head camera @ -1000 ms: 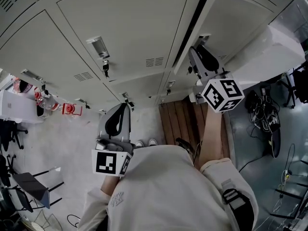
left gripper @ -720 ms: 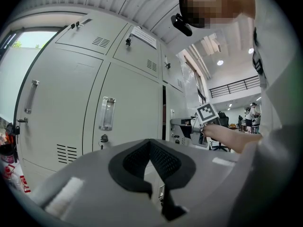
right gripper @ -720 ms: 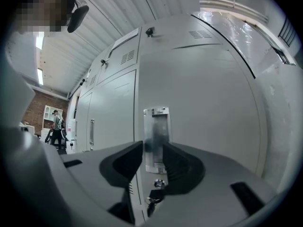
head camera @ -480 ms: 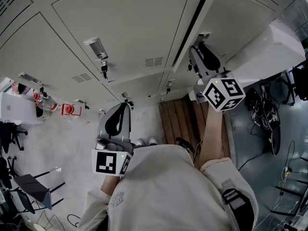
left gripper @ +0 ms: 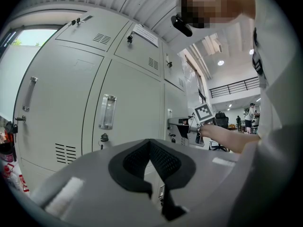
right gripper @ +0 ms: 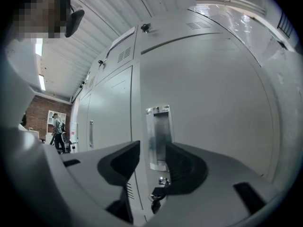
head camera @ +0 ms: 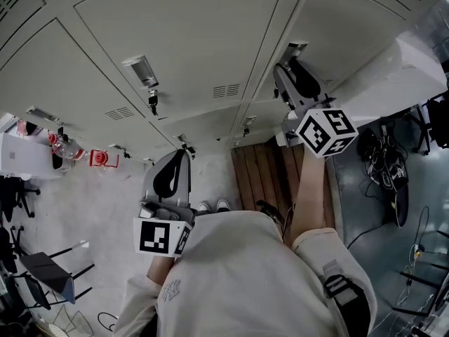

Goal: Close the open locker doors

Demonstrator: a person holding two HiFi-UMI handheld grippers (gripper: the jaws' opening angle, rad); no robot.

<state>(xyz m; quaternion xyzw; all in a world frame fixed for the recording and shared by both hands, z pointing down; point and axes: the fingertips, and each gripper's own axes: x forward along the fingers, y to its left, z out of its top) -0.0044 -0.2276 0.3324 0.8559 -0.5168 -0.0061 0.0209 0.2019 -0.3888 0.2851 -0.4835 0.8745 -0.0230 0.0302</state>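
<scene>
Right gripper (head camera: 290, 73): fingers just spreading, clear round handle (right gripper: 158, 136) | locker door (head camera: 344, 20): lies flush with its neighbours | left gripper (head camera: 172, 171): fingers clenched, empty | risk: uncaught latch lets door drift open; withdrawing fingers snag dangling key (right gripper: 158, 193).

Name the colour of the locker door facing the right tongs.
Light grey; the locker door shows best in the right gripper view.

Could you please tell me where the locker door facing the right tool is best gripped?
Probably by its upright metal handle above the key, straight from the front: the flat door offers little else to pinch. The right tool, jaws just opening, straddles it.
</scene>
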